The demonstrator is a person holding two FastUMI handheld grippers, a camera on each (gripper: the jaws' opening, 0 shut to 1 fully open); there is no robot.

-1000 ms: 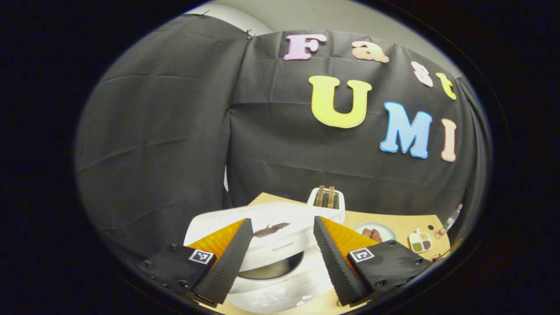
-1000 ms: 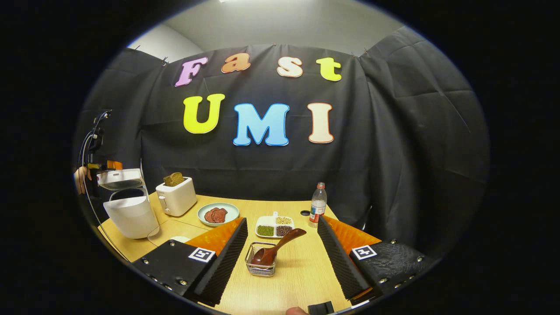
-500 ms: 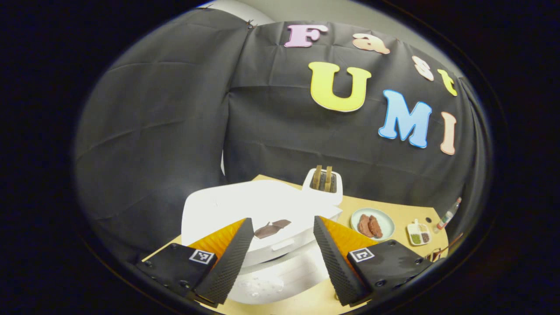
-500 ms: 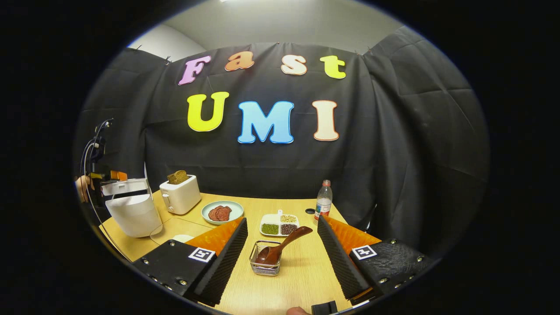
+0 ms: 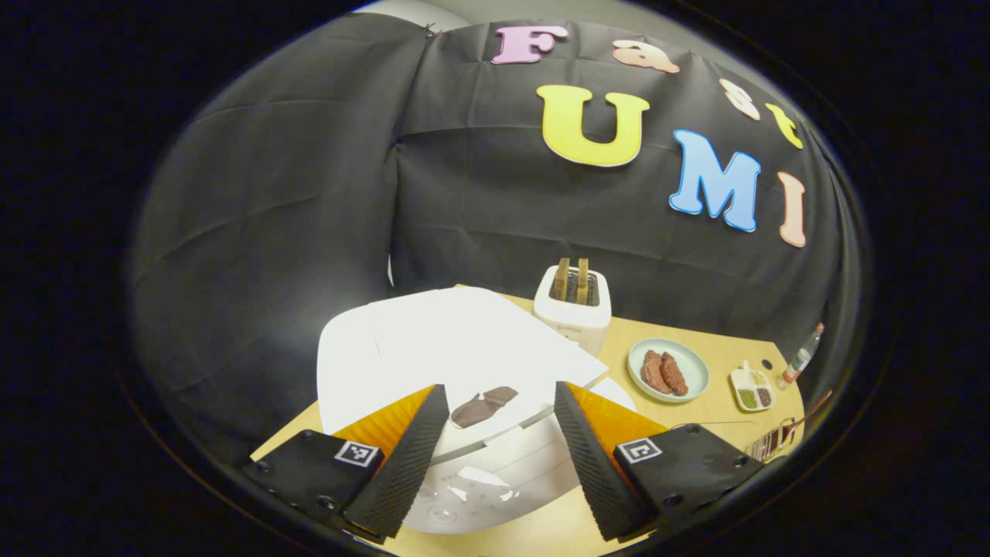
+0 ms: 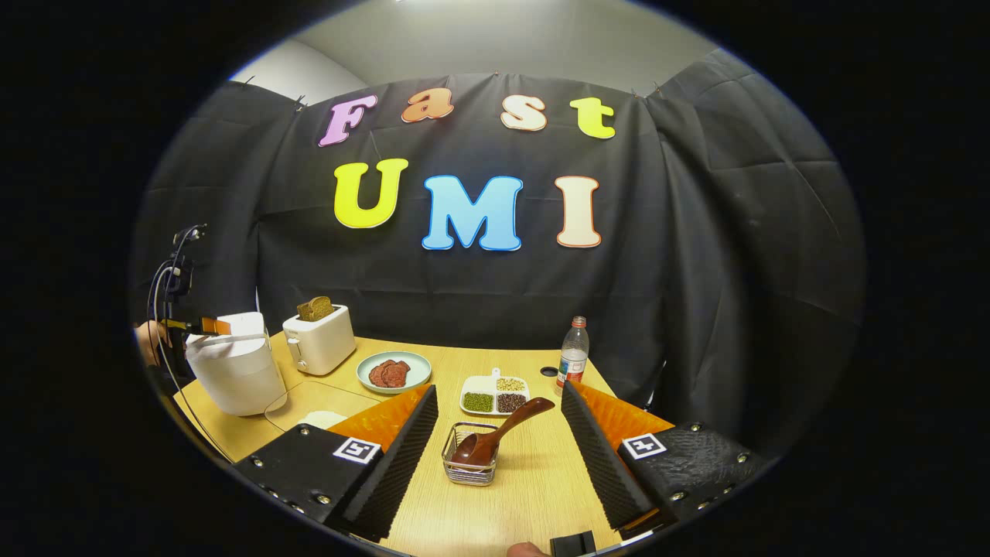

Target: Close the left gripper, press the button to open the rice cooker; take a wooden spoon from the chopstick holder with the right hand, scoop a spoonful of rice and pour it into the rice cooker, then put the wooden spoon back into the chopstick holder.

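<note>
1. Now the wooden spoon [image 6: 495, 435] sits bowl-down in the wire holder [image 6: 469, 464], lower centre, handle slanting to the upper right.
2. Rice cooker [image 6: 234, 371], open a second ago, is shut.
3. Left gripper [image 5: 495, 456] and right gripper [image 6: 495, 456] gape wide, empty.

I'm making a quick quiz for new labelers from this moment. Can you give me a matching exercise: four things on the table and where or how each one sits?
Things:
1. wooden spoon
2. bread slices
3. water bottle
4. meat pieces

Places or states:
A. lying on the round pale green plate
B. standing upright at the far edge of the table
C. bowl down in the wire chopstick holder, handle leaning out
D. sticking up from the slots of the white toaster

Pairs: 1-C, 2-D, 3-B, 4-A
</note>
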